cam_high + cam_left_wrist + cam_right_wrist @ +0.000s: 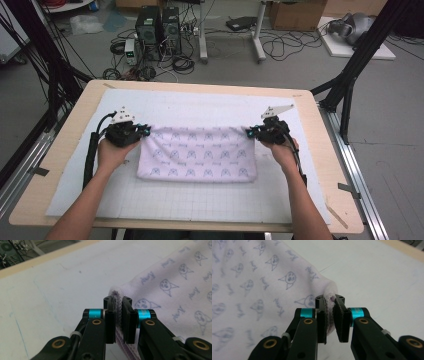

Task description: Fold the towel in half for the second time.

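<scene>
1. The towel (197,154) is pinched at its far corners by the left gripper (142,131) and right gripper (251,132)
2. Its near part lies on the mat (200,200); folding is left

The cloth's (197,152) pinched corners vanish between the jaws in both gripper views, its far side is cut by each picture's edge, and its print (cat faces, perhaps) blurs from above.
</scene>
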Tool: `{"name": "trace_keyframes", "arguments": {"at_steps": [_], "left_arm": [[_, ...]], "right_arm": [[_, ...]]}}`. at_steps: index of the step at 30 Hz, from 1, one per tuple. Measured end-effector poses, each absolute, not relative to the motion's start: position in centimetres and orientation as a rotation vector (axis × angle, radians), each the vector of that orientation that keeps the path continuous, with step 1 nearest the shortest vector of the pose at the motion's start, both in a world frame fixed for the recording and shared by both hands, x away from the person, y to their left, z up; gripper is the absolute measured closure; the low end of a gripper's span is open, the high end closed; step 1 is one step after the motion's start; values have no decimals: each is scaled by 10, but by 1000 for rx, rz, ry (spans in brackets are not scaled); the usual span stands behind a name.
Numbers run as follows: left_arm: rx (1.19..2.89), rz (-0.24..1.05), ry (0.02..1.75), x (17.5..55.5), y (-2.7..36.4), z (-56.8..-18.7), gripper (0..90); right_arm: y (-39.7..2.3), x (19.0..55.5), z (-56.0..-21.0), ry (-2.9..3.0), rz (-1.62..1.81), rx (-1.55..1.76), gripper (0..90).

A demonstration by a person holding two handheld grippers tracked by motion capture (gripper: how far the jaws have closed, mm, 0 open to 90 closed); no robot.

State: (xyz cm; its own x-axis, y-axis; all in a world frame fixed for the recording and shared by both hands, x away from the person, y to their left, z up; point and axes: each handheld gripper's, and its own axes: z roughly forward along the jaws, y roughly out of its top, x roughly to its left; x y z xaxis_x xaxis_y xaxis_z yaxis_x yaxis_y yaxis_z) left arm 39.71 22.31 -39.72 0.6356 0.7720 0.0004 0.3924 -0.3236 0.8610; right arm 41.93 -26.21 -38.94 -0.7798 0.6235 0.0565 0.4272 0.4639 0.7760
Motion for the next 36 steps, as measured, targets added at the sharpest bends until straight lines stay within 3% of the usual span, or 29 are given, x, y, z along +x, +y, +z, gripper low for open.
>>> {"name": "trace_keyframes", "arguments": {"at_steps": [4,7,11,15,20,22,36], "left_arm": [[1958,550,934,428,215,-390,826],[1970,558,996,442,213,-391,675],[2002,519,985,437,215,-391,623],[2000,498,940,423,217,-393,639],[2026,447,878,403,215,-403,773],[2024,438,868,397,216,-405,767],[1950,420,862,380,222,-398,531]], "right_arm": [[-261,443,-381,2434,1169,932,812],[-260,457,-386,2395,1234,1002,689],[-258,459,-398,2441,1206,1029,600],[-258,451,-405,2464,1228,1007,590],[-253,435,-406,2489,1242,972,564],[-251,431,-407,2494,1256,965,553],[-239,414,-407,2461,1310,980,296]]}}
